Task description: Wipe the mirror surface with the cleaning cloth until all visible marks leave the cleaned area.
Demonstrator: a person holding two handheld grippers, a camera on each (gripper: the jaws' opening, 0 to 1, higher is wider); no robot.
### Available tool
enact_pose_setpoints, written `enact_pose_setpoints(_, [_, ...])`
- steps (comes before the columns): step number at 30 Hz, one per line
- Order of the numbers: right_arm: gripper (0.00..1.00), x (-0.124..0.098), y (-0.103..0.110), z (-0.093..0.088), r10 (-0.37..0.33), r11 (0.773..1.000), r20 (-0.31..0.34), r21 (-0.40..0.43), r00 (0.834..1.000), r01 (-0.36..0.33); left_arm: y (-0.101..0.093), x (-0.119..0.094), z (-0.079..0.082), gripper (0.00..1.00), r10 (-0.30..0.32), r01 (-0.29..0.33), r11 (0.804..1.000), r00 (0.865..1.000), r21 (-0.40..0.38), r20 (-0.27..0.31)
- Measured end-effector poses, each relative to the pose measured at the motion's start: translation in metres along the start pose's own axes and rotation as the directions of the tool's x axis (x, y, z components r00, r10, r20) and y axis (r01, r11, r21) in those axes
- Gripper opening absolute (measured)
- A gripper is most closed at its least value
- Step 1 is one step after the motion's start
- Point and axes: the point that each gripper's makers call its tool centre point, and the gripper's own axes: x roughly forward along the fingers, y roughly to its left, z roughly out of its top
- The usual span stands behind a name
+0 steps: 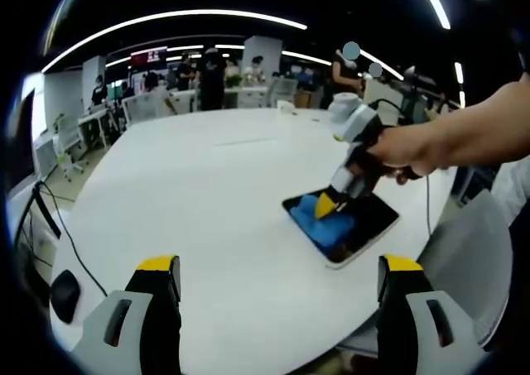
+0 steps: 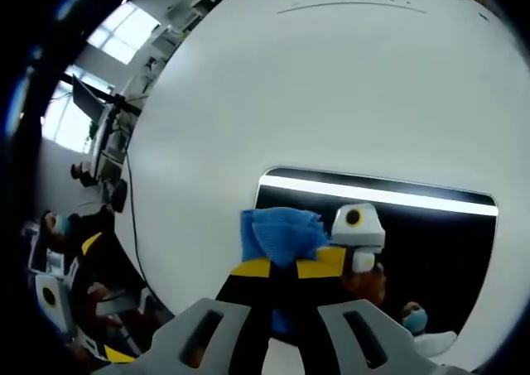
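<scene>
1. This is an open-plan office.
2. A large white table fills the near space, with a grey chair at its right edge.
3. Far behind it stand rows of white desks with people among them.
4. Long light strips curve across the dark ceiling.
5. A red sign hangs at the far left.

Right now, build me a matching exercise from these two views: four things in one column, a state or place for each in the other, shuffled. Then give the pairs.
Things:
1. left gripper
2. right gripper
3. blue cloth
4. mirror

States:
A. lies flat on the white table
B. open, holding nothing
C. shut on the cloth
D. pinched between jaws, over the mirror's edge

Pairs: 1-B, 2-C, 3-D, 4-A
</scene>
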Motion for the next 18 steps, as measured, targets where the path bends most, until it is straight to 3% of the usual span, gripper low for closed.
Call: enact_pose_setpoints(18, [0.03,-0.006,-0.018,0.0,-0.007,1.0,0.002,0.014,1.0,0.006,-0.006,0.006,0.002,1.0,-0.008,0.008,1.0,1.0,0.004,-0.001])
